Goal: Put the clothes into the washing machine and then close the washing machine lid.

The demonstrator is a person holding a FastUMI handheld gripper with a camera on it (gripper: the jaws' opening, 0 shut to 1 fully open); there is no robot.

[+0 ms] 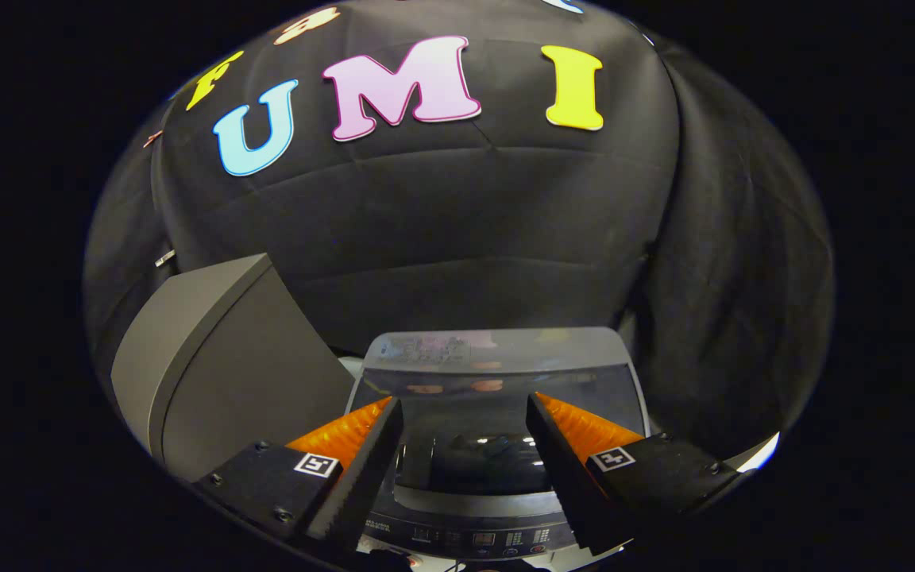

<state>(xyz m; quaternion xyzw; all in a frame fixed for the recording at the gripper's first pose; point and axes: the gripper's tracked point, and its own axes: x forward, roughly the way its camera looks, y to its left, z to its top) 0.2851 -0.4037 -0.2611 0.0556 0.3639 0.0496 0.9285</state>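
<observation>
A top-loading washing machine (497, 349) stands just ahead of and below my fingers, its control panel (481, 540) nearest to me. Its dark glass lid (497, 417) lies flat over the opening and mirrors the lights. Through the glass a dark bundle (497, 454), likely clothes, shows in the drum. My gripper (464, 401) hovers above the lid's front half. It is open, and the orange-backed black fingers (362, 461) stand wide apart with nothing between them.
A tall grey box-like cabinet (219, 365) stands close to the machine's left side. The booth's black cloth wall (505, 222) hangs right behind the machine and curves around on the right.
</observation>
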